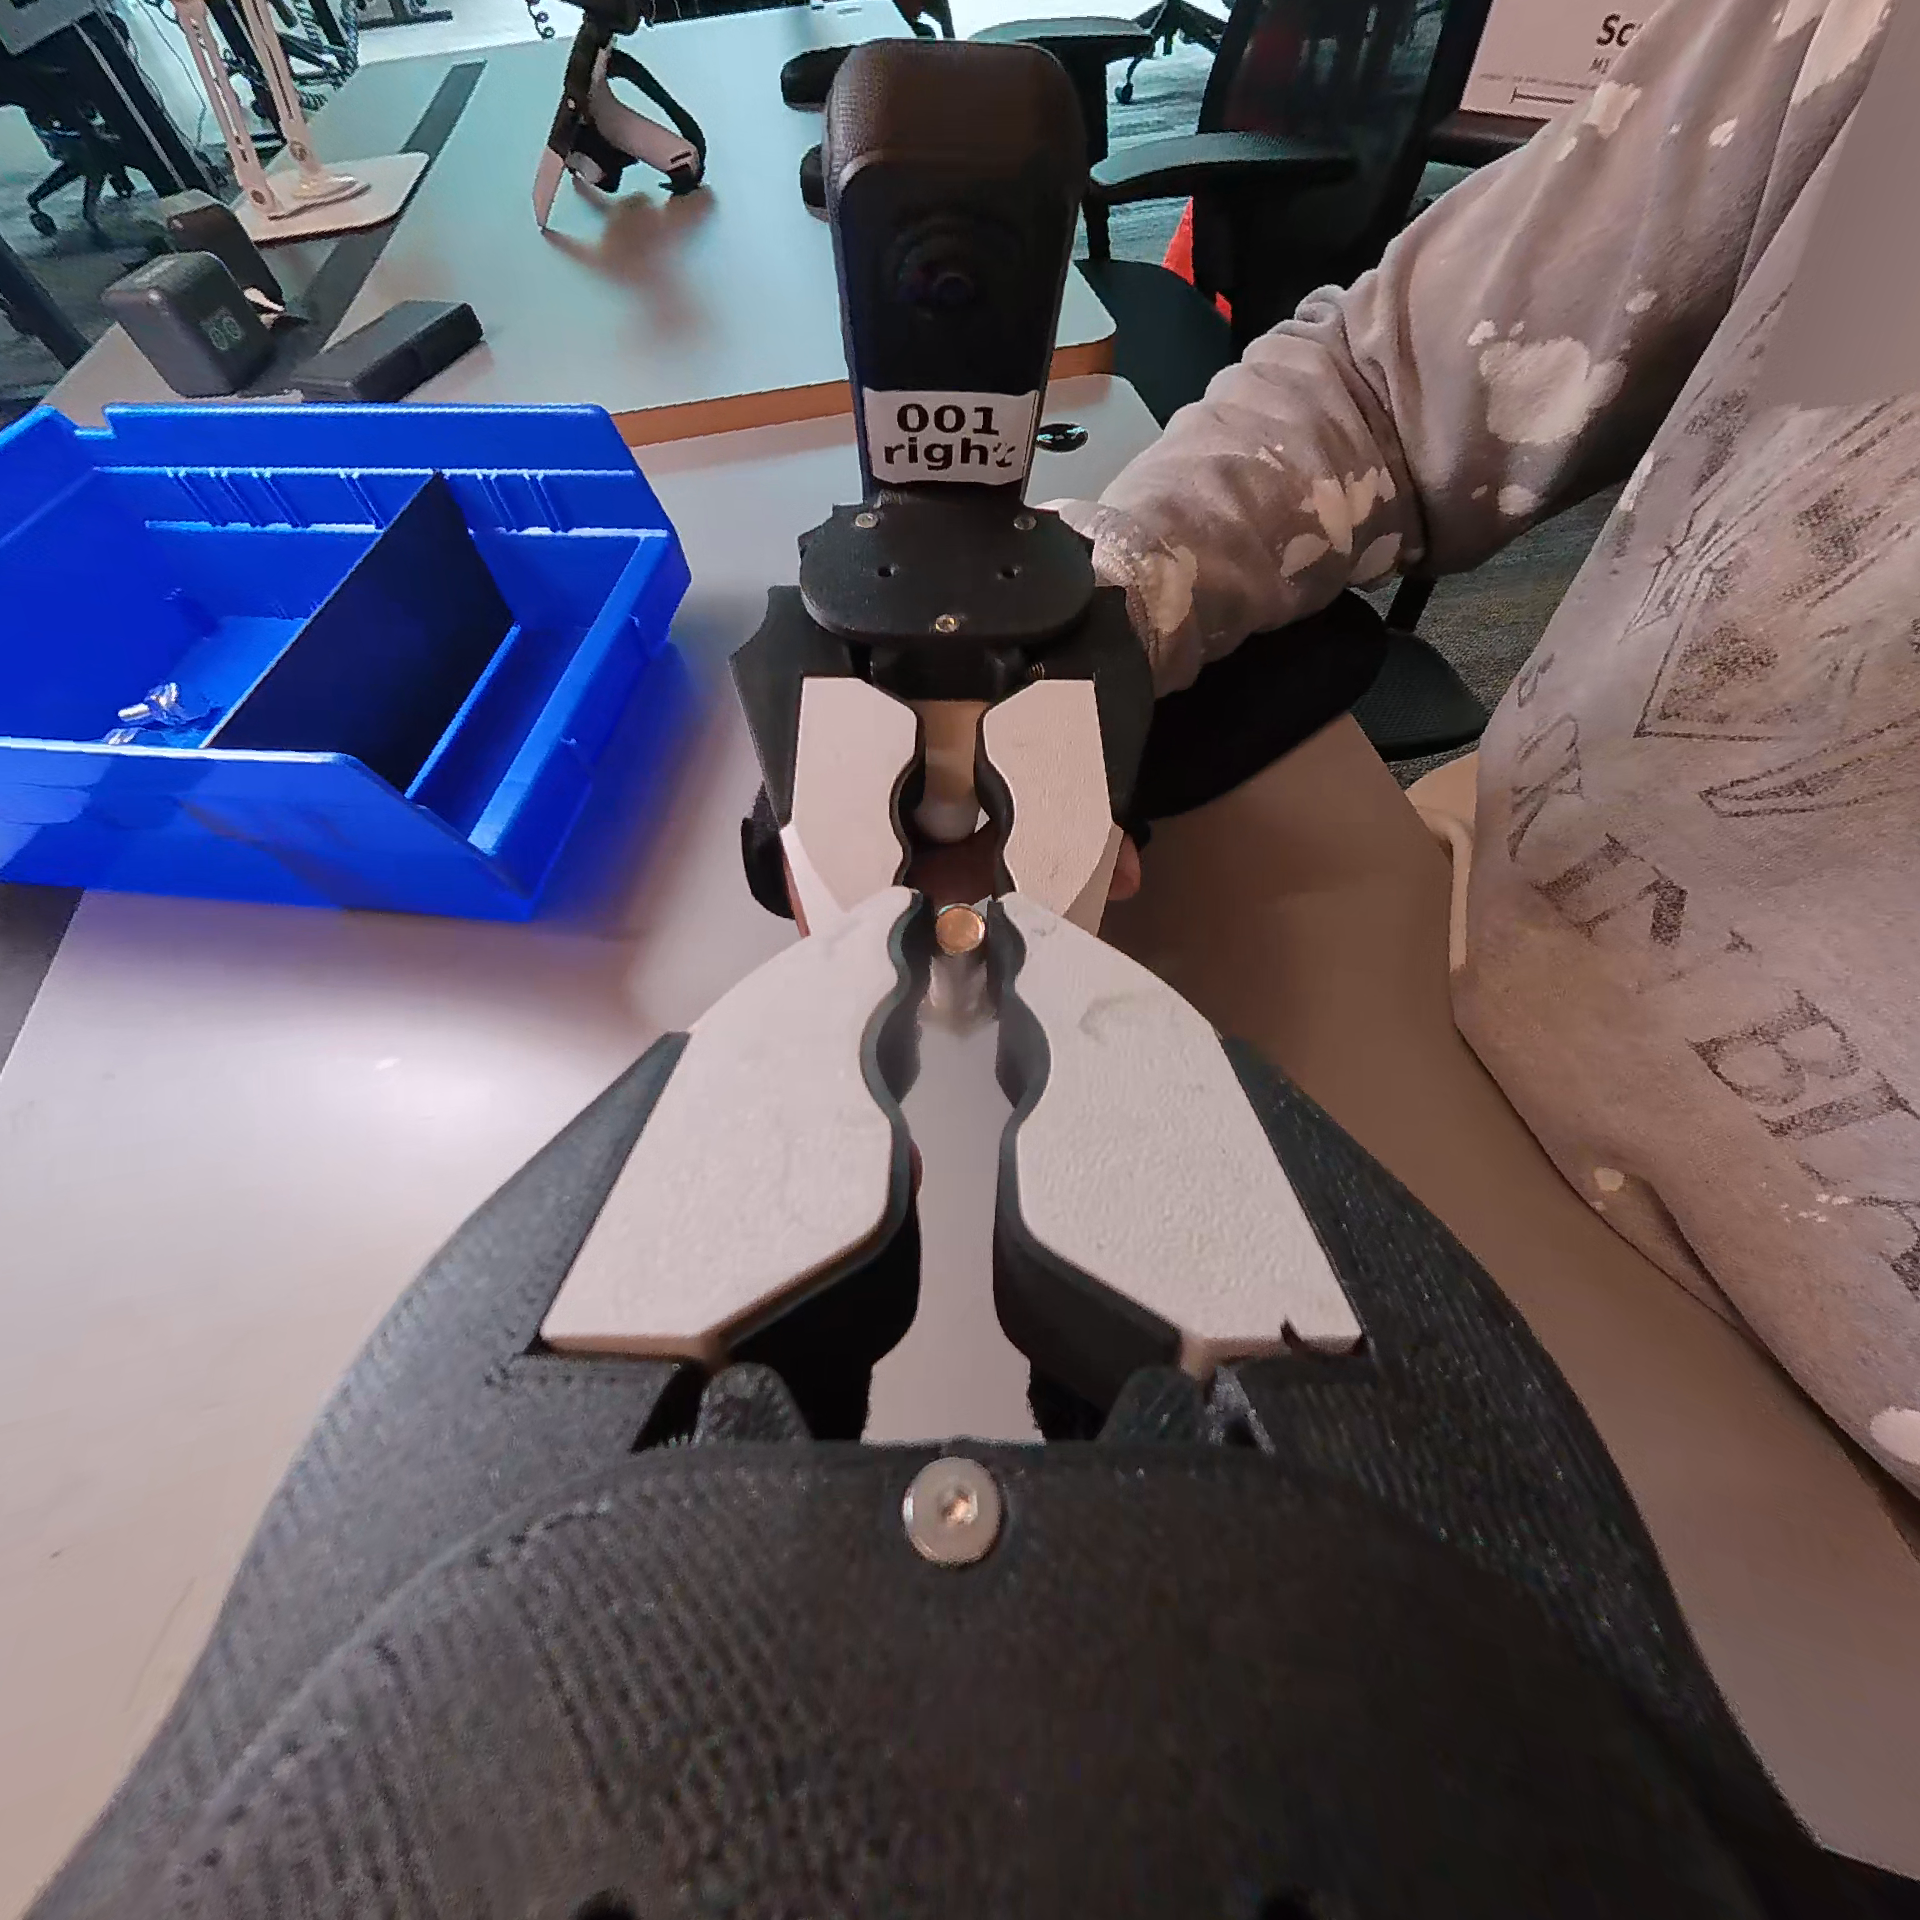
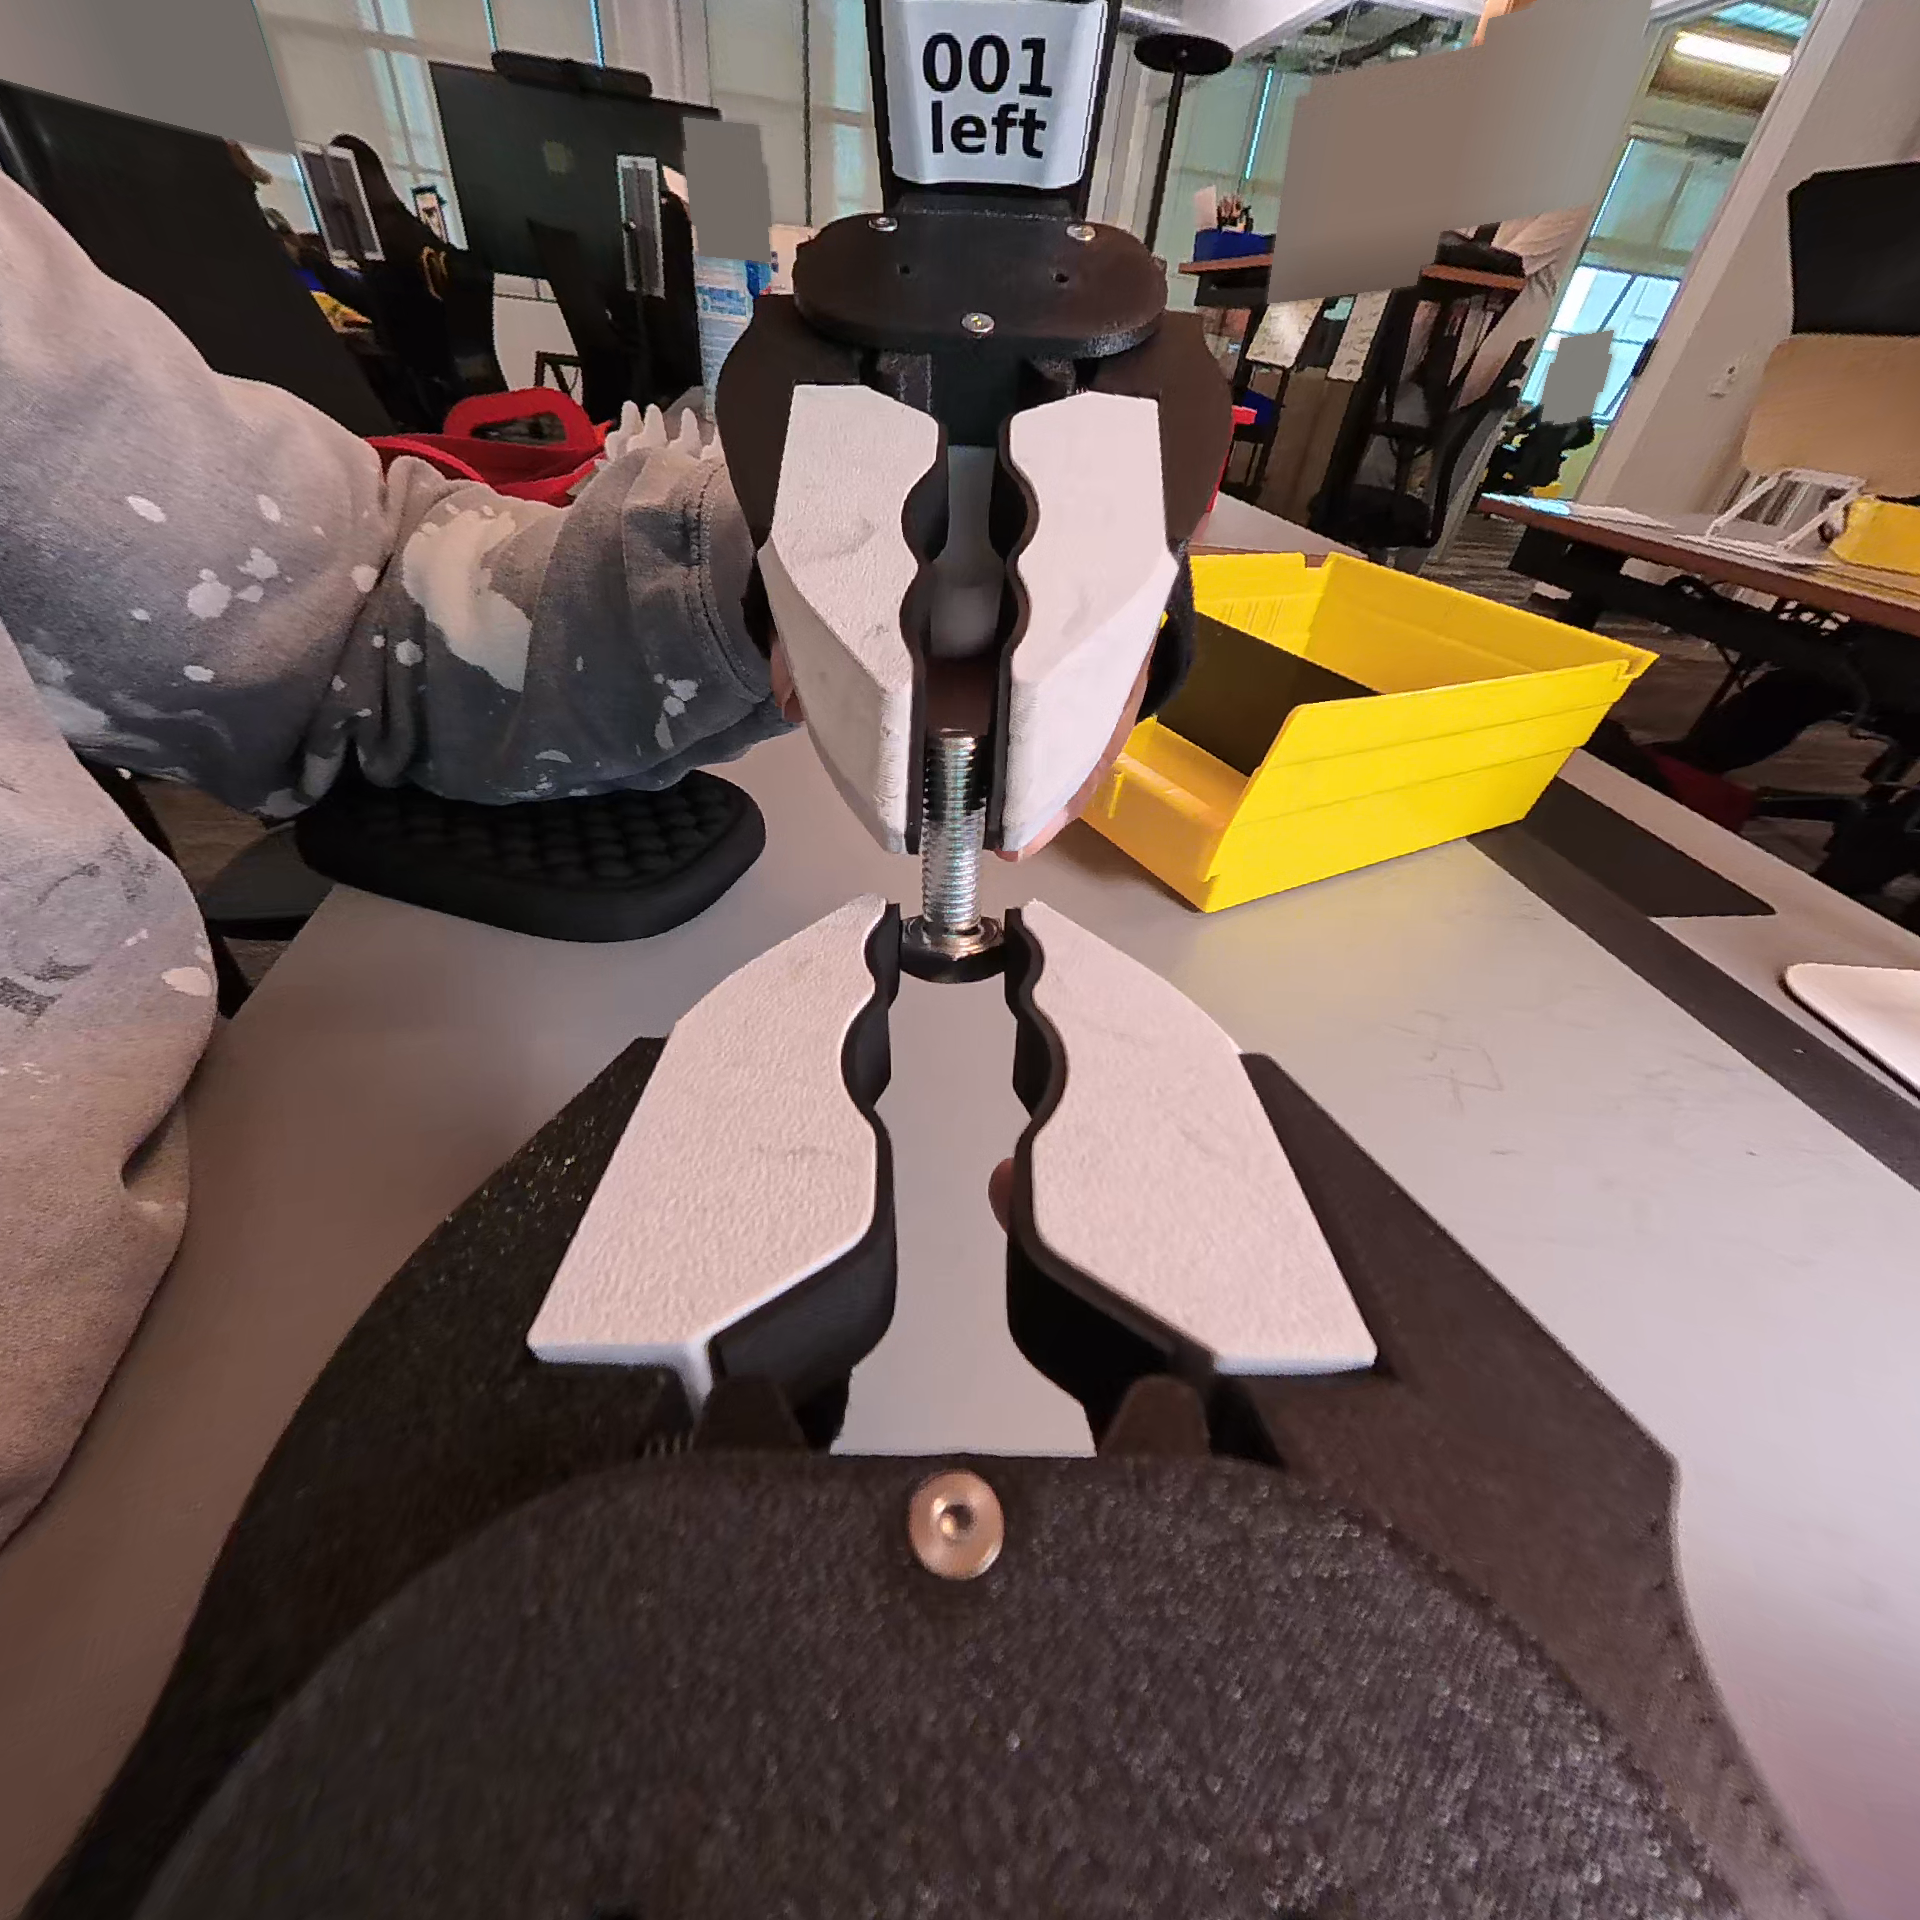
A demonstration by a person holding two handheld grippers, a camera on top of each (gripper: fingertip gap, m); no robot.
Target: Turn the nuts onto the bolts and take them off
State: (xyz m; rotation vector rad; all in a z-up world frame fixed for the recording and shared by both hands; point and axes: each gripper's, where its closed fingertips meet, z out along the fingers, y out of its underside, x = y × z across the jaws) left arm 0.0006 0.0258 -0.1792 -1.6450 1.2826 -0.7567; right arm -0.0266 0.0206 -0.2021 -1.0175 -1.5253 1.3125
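Note:
My left gripper (image 1: 956, 920) is shut on a silver threaded bolt (image 1: 958, 930) and holds it above the table. In the right wrist view the left gripper (image 2: 956, 844) faces me, and the bolt (image 2: 948, 810) sticks out of its fingertips. My right gripper (image 2: 951, 935) is shut on a small nut (image 2: 951, 943) that sits on the bolt's free end. In the left wrist view the right gripper (image 1: 951, 868) stands tip to tip with the left one. The nut is hidden there.
A blue divided bin (image 1: 364, 426) stands on the table to the left, with a wing nut (image 1: 156, 709) in it. A yellow bin (image 2: 1403, 790) stands on the other side. A person's grey sleeves (image 1: 1403, 416) hold both grippers. Office chairs and desks are behind. Both grippers' tips are close together, under 4 cm apart.

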